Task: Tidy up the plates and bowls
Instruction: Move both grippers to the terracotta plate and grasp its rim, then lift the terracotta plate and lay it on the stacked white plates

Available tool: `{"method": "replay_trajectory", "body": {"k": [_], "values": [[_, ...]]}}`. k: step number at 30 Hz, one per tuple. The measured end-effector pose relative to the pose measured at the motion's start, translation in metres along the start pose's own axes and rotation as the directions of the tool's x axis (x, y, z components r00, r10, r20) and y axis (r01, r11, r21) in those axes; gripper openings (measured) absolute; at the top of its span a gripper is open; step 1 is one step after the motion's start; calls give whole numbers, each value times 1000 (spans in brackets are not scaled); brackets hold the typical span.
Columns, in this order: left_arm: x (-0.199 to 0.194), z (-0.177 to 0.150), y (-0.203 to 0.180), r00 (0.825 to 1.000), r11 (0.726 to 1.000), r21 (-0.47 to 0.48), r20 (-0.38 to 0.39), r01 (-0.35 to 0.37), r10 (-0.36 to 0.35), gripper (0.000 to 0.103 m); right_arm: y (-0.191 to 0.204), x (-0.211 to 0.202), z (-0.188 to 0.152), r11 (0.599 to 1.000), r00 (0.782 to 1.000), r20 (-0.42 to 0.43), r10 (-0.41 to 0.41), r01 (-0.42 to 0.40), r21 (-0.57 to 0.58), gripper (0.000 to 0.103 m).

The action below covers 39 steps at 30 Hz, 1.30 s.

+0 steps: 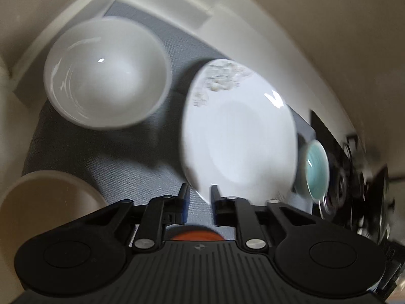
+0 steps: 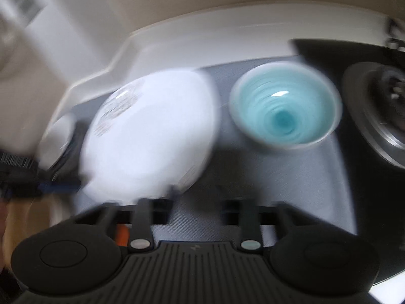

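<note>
Nearest the left wrist cam, the left tool (image 1: pixel 198 193) has its two black tips a little apart, w/ the near rim of a white plate (image 1: pixel 239 136) at or just past the right tip; blur hides whether it is pinched, so grip can't be told. To the near left sits a beige cup or pot (image 1: pixel 48 200), only partly in view. Under everything lies a grey mat (image 1: pixel 131 172) on the counter.

Mid-distance: the plate, w/ a faint grey pattern on its far rim, looks tilted rather than flat. Left of it, apart, stands a white bowl (image 1: pixel 106 73), upright. Right of the plate, just beside it, is a teal bowl (image 1: pixel 316 169).

Right wrist cam, very blurred: the right tool (image 2: pixel 196 202) has tips well apart, holding nothing, w/ the plate ahead-left and the teal bowl ahead-right.

Farthest: a white tray wall (image 1: pixel 162 15) behind the mat.

Judgement: early stage. Nothing looks stacked or grouped yet; plate & both bowls sit separate, all left to sort.
</note>
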<state>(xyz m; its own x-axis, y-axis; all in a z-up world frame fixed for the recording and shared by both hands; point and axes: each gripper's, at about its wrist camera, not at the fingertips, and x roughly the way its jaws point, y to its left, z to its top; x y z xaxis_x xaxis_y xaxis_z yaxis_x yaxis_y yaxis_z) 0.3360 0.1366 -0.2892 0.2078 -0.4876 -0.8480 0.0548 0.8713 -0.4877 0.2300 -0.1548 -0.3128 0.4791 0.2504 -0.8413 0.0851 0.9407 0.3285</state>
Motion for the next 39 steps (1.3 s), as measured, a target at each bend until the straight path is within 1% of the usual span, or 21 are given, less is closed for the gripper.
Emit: {"method": "replay_trajectory", "body": {"k": [1,2,5,8,9,10,11,13,16,18,22,23,24,25,26,27,28,30,34,37,39], "values": [[-5,-8,-7,1000,999,40,15,-22,21,45,6,-1,-9,999,1000,-16,14,-15,-44,88],[-8,-16,-14,998,996,79,30,-52,50,56,13,0,-17,996,999,-39,15,-18,-86,87],[-11,-39,-23,991,980,149,28,-134,131,57,21,10,-38,990,994,-107,24,-38,-135,87],[-4,-54,-19,985,980,116,-37,-162,167,57,21,20,-50,989,987,-150,50,-69,-128,86],[0,-58,-19,983,980,112,-61,-166,174,57,21,21,-53,989,988,-149,48,-69,-134,81],[4,-62,-19,980,978,120,-82,-172,182,57,21,22,-56,988,987,-155,37,-60,-145,66],[7,-65,-21,976,975,130,-94,-181,194,57,21,21,-58,985,989,-146,18,-43,-169,59],[10,-70,-23,973,971,142,-104,-193,208,57,18,19,-60,979,990,-143,-11,-18,-203,33],[10,-75,-28,971,968,170,-120,-183,205,57,4,10,-60,978,992,-106,-71,49,-202,24],[11,-76,-34,971,963,193,-114,-187,211,57,-13,2,-59,985,991,-87,-99,86,-148,20],[19,-78,-41,971,961,226,-139,-158,192,56,-32,-12,-64,993,993,-70,-96,91,-71,23],[21,-79,-44,970,958,239,-143,-156,194,52,-34,-15,-65,994,993,-69,-95,91,-62,25],[24,-81,-47,970,953,260,-143,-156,198,48,-34,-17,-67,995,994,-66,-92,89,-54,32],[27,-83,-51,969,944,293,-140,-154,202,41,-36,-19,-68,995,994,-62,-87,85,-45,44],[28,-88,-55,971,934,326,-135,-146,199,35,-36,-21,-70,997,995,-56,-79,77,-32,52],[31,-90,-58,972,927,350,-136,-132,190,32,-37,-20,-71,998,996,-54,-64,63,-21,64],[35,-93,-59,971,924,364,-149,-121,186,28,-36,-20,-73,999,997,-56,-49,49,-13,67],[43,-95,-58,967,925,364,-177,-111,185,26,-36,-22,-73,999,997,-63,-43,42,-14,66],[51,-96,-48,966,933,345,-192,-100,175,13,-29,-22,-76,997,997,-52,-63,60,-54,66],[51,-94,-38,968,953,297,-213,-62,129,13,-30,-26,-76,994,996,-18,-91,90,-57,66],[51,-93,-34,967,958,279,-221,-61,126,13,-34,-26,-74,996,996,-16,-84,84,-25,64]]}}
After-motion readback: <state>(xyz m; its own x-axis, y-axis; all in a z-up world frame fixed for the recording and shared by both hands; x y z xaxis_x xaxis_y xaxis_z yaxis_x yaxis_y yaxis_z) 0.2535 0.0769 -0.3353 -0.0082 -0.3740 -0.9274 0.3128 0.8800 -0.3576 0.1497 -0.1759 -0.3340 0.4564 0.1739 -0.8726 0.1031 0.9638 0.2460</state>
